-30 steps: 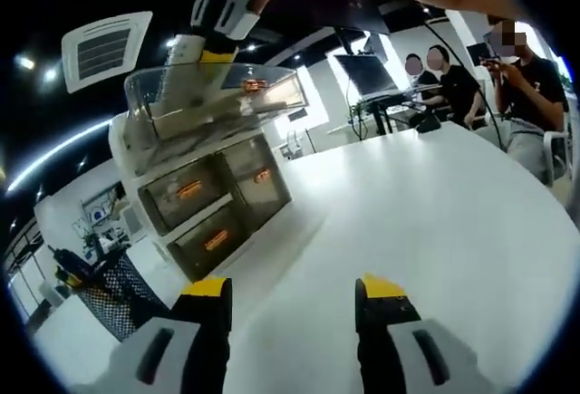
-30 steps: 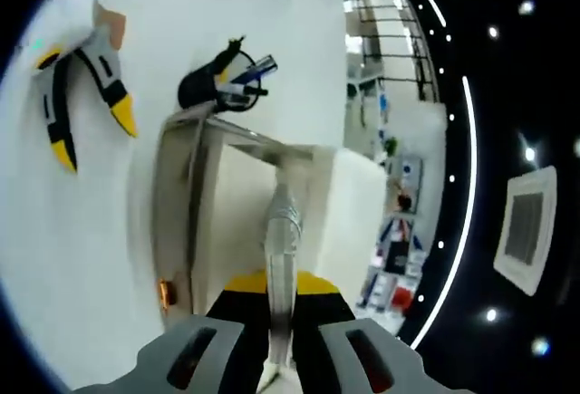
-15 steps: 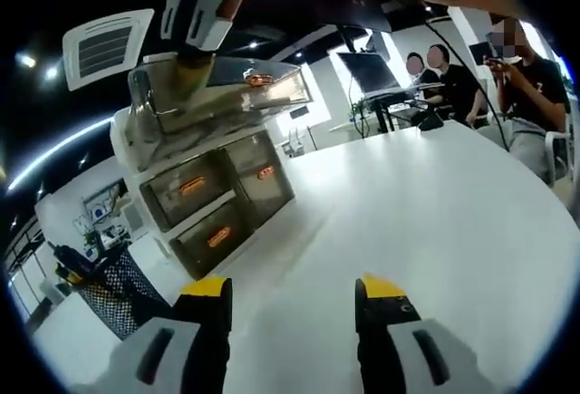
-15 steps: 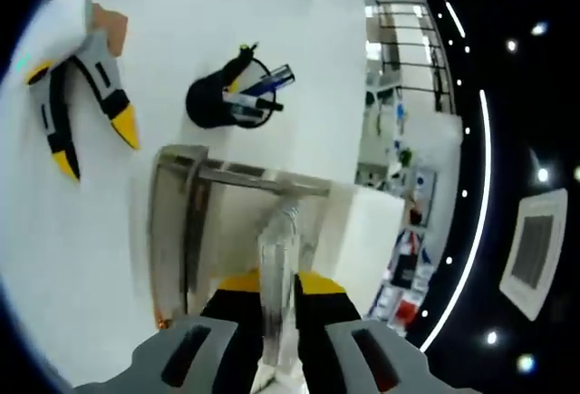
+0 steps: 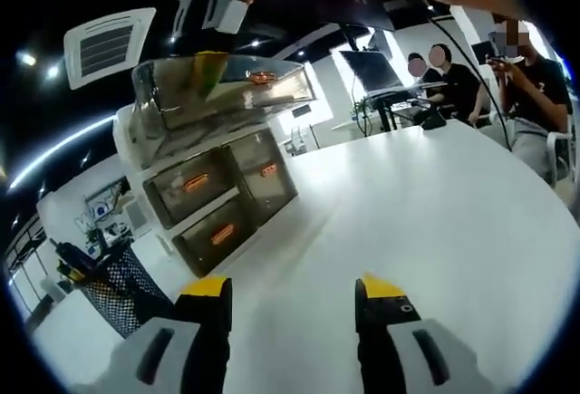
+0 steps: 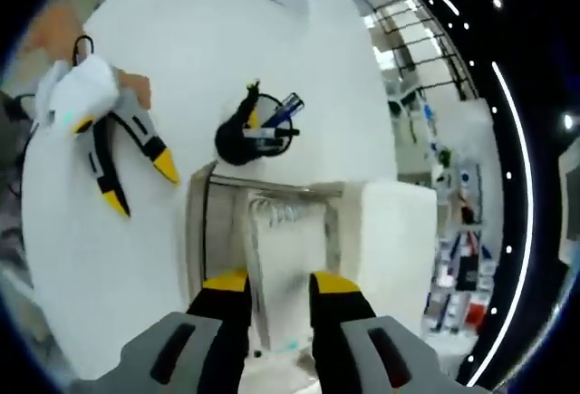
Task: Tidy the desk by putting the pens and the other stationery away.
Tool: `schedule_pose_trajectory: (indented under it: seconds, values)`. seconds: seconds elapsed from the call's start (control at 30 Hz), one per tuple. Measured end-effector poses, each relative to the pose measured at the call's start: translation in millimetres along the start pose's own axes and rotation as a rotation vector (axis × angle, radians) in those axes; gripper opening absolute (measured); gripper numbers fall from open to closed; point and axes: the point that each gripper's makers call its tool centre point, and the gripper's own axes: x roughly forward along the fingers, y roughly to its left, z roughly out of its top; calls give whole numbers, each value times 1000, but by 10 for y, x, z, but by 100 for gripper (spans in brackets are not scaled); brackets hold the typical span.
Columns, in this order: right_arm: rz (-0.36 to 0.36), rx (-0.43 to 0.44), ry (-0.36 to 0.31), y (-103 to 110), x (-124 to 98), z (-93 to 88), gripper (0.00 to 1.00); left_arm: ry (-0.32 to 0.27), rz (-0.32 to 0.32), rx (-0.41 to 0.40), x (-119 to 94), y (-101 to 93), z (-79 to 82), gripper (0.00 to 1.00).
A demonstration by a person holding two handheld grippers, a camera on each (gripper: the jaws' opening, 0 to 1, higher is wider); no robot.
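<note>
A clear plastic drawer (image 5: pixel 222 91) sits at the top of a white drawer organizer (image 5: pixel 217 208), slightly tilted and sticking out to the front. My right gripper (image 5: pixel 207 59) reaches down onto it from above. In the right gripper view the right gripper (image 6: pixel 279 278) is open, its jaws apart over the clear drawer (image 6: pixel 285 258). A black mesh pen holder (image 6: pixel 249 131) with several pens stands behind the organizer. My left gripper (image 5: pixel 293 287) hovers open and empty over the white table (image 5: pixel 435 213); the left gripper (image 6: pixel 145 190) is also seen from above, held by a hand.
The organizer has smoked drawers with orange handles (image 5: pixel 195 183) below the clear one. The mesh pen holder (image 5: pixel 118 290) is at the lower left. Seated people (image 5: pixel 453 77) and a monitor (image 5: pixel 367 72) are beyond the table's far edge.
The right gripper's jaws, shut on the drawer's wall earlier, have moved apart. The clear drawer has come down and levelled on the organizer. The left gripper has stayed put.
</note>
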Motion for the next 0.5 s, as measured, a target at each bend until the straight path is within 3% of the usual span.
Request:
schedule_pose_trajectory:
  seconds: [0.07,0.13,0.17,0.37,0.47,0.5]
  values:
    - [28,84,-46,-11,-25,3,22,-2,1,-6,-3,7,1,55]
    - [58,98,-61,-33,-45,-18,23,-2,7,-10,-11,26,-3,55]
    - [60,106,-62,-129,-52,-32,26,-3,10,-13,-15,36,-5,55]
    - [58,238,-135,-165,-258,-205,38,5,7,-50,7,57,-45,55]
    - [88,390,-286,-165,-363,-141,47,9,12,-65,30,111,-70,55]
    - [77,469,-414,-212,-442,-35,47,8,17,-69,22,129,-67,55]
